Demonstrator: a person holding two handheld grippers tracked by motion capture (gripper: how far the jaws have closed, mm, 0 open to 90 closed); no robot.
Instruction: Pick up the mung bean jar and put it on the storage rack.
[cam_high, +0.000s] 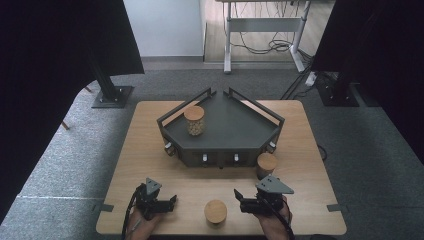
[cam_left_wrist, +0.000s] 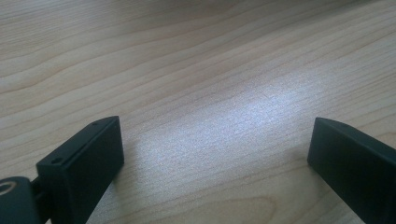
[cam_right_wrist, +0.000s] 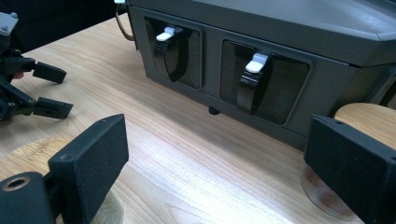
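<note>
Near your edge of the wooden table (cam_high: 150, 150), seen from the high view, your left gripper (cam_high: 167, 202) and right gripper (cam_high: 241, 196) sit low, tips turned toward each other, with a cork-lidded jar (cam_high: 215, 211) between them, touching neither. Behind them stands a dark grey corner tray (cam_high: 235, 127) on a base (railed along its 2 back edges); a second jar (cam_high: 194, 120) rests on its left part, holding something pale that is too small to name. A third jar (cam_high: 266, 165) stands on the table just beside the tray's front right corner.

Your left gripper view adds little beyond bare wood grain: its 2 black jaws are spread wide with nothing between them.

Your right gripper view gives what the high view cannot: the base's front face carries 2 recessed panels, each with a black lever tipped white (cam_right_wrist: 256, 63). These jaws also stand wide apart and empty. One cork lid (cam_right_wrist: 32, 151) sits just behind the left-hand jaw, and the lid of the third jar (cam_right_wrist: 366, 116) just behind the right-hand jaw, its clear glass showing below. Your other gripper (cam_right_wrist: 49, 91) appears at the far left of this view, jaws parted.
</note>
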